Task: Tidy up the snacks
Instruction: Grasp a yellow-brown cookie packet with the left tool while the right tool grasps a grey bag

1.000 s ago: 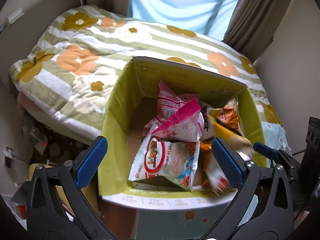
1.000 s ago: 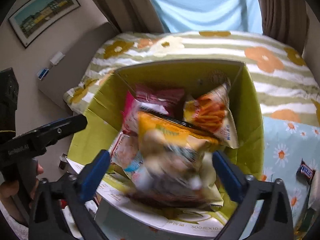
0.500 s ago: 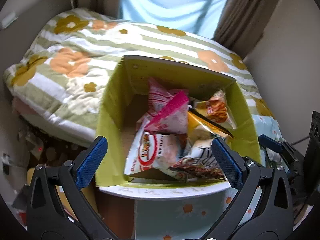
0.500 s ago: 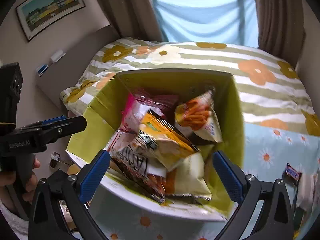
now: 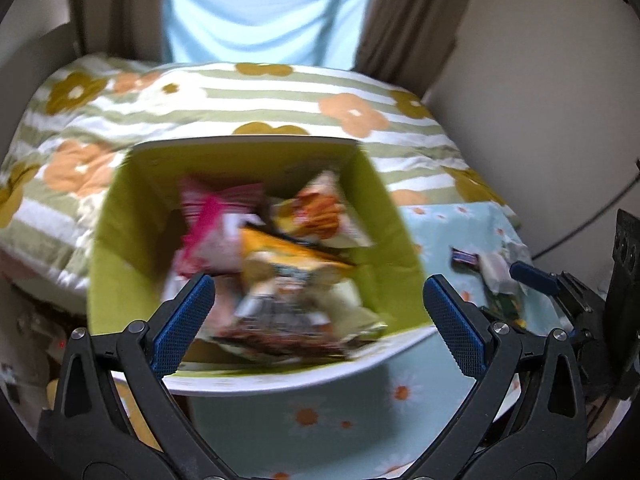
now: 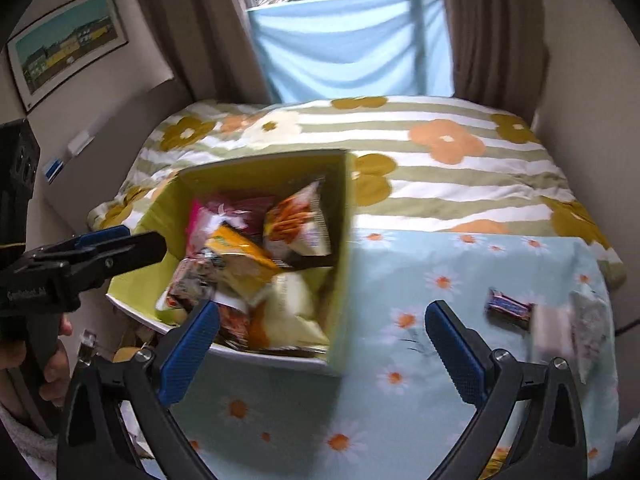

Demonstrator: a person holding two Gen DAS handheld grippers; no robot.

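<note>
A green cardboard box (image 5: 120, 240) (image 6: 340, 240) holds several snack bags: a yellow bag (image 5: 288, 256) (image 6: 240, 256) on top, an orange-print bag (image 5: 320, 216) (image 6: 300, 220) and a pink bag (image 5: 208, 224) (image 6: 200, 216). My left gripper (image 5: 318, 320) is open and empty, just before the box's near rim. My right gripper (image 6: 320, 340) is open and empty, to the right of the box over the daisy cloth. A dark candy bar (image 6: 508, 308) (image 5: 464, 258) and pale wrapped snacks (image 6: 576, 324) lie on the cloth at the right.
The box stands on a light blue daisy cloth (image 6: 420, 280) at the near end of a bed with a striped flower quilt (image 6: 440, 148). A wall (image 5: 540, 100) is close on the right. Curtains and a window are behind the bed.
The yellow bag dropped from my right gripper into the box and lies on top. Both grippers have swung right and pulled back; the right one now looks over the cloth.
</note>
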